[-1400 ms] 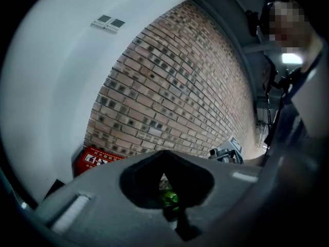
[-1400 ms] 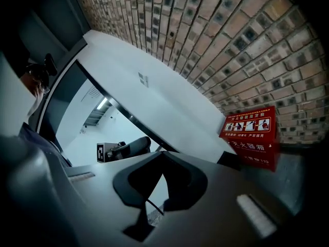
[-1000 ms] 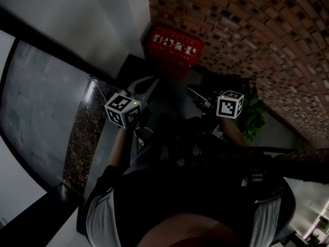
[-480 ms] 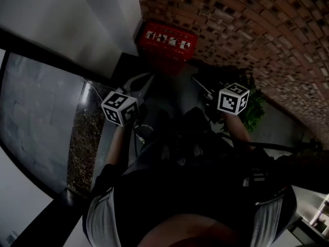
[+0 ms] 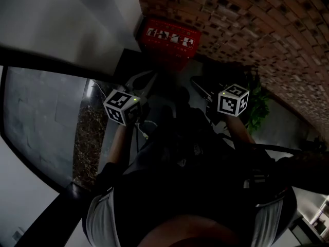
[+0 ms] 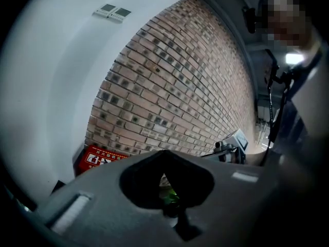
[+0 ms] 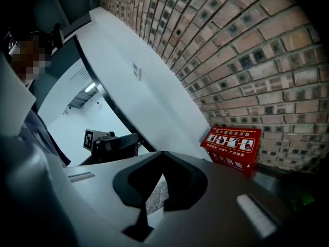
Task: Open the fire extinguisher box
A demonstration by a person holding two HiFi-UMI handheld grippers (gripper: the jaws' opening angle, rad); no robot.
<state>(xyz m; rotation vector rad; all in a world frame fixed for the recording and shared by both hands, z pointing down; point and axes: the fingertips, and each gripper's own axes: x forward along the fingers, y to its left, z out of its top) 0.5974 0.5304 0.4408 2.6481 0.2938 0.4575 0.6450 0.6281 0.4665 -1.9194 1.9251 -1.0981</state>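
The red fire extinguisher box (image 5: 169, 39) stands on the floor in the corner where the brick wall meets the white wall, its lid down, with white pictograms on top. It also shows low at the left in the left gripper view (image 6: 100, 158) and at the right in the right gripper view (image 7: 232, 144). My left gripper (image 5: 152, 76) is held short of the box on the left, jaws shut and empty. My right gripper (image 5: 194, 81) is held short of it on the right, its jaw tips meeting with nothing between them. Neither touches the box.
A brick wall (image 5: 247, 30) runs along the right and a white wall (image 5: 77, 14) along the left. A green potted plant (image 5: 257, 112) stands by the brick wall near my right hand. The floor is dark and glossy, with a speckled stone strip (image 5: 87, 138) at the left.
Both grippers have edged a little toward the red box. Their jaws stay shut and the box lid has not moved.
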